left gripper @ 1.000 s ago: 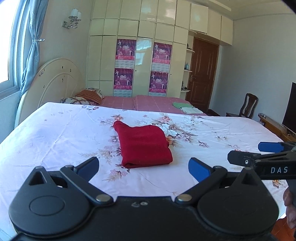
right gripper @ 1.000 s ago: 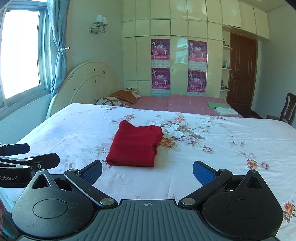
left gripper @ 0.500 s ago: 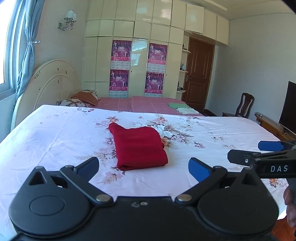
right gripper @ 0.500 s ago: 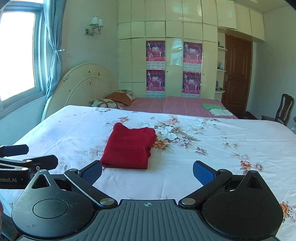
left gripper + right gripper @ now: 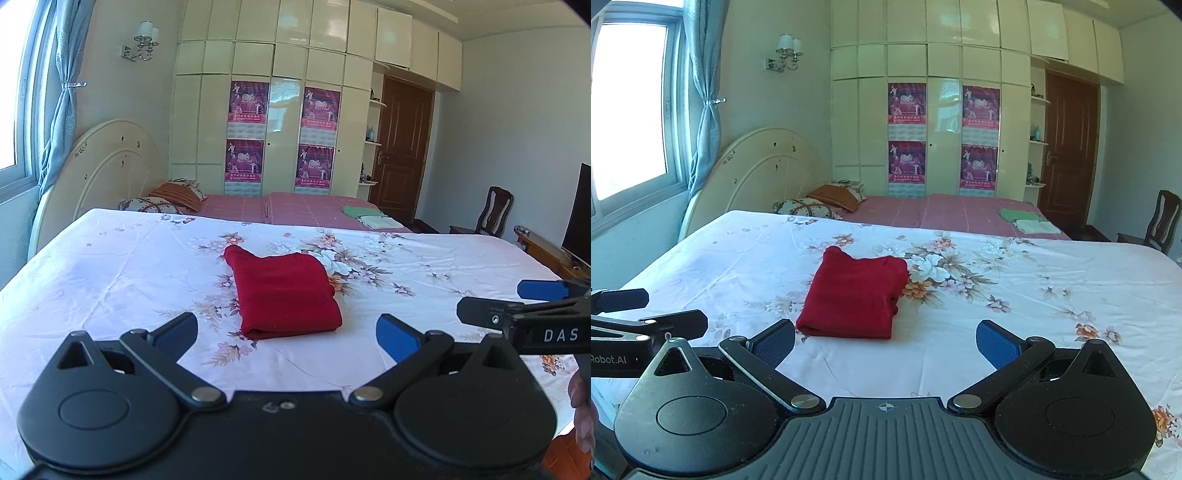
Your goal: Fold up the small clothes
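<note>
A red garment [image 5: 282, 291] [image 5: 855, 295] lies folded into a neat rectangle in the middle of the floral bed sheet [image 5: 110, 273] [image 5: 1052, 280]. My left gripper [image 5: 286, 338] is open and held back from the garment's near edge, with nothing between its blue pads. My right gripper [image 5: 884, 341] is open too, just short of the garment and a little to its right. In the left wrist view the right gripper [image 5: 517, 306] juts in from the right edge. In the right wrist view the left gripper [image 5: 646, 314] juts in from the left edge.
Beyond the floral sheet a pink mattress [image 5: 306, 210] carries pillows [image 5: 162, 199] and a small stack of folded green and white cloth [image 5: 369, 218]. A wardrobe wall with posters [image 5: 943, 144], a brown door [image 5: 1067, 151], a chair [image 5: 495, 214] and a TV [image 5: 580, 214] stand behind.
Both grippers stay open and empty; the views have drifted slightly, so the folded red garment sits a little differently in frame. The garment itself has not moved.
</note>
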A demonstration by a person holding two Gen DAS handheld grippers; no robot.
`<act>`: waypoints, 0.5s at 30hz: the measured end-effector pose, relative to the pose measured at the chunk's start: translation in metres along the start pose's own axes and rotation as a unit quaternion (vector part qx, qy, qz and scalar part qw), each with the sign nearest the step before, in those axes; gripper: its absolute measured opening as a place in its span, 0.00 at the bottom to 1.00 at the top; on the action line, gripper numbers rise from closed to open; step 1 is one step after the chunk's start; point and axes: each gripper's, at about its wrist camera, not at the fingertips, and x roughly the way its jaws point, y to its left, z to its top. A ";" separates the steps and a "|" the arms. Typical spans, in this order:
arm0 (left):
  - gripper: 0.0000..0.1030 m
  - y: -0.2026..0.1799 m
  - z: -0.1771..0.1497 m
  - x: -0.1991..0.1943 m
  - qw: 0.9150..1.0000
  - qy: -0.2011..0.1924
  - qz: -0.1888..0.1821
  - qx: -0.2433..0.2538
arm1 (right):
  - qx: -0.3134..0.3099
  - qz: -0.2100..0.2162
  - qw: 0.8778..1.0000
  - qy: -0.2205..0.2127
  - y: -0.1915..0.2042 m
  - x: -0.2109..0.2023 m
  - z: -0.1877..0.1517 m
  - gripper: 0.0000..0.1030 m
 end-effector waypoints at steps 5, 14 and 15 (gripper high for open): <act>1.00 -0.004 0.000 0.000 1.000 -0.002 -0.001 0.006 | 0.006 0.000 1.000 -0.006 -0.003 -0.001 0.001 1.00; 0.99 -0.007 0.001 0.002 1.000 -0.001 -0.007 0.011 | 0.011 -0.006 1.000 -0.006 -0.005 -0.004 -0.002 1.00; 1.00 -0.007 0.002 0.003 1.000 0.000 -0.007 0.010 | 0.011 -0.006 1.000 -0.006 -0.004 -0.004 -0.002 1.00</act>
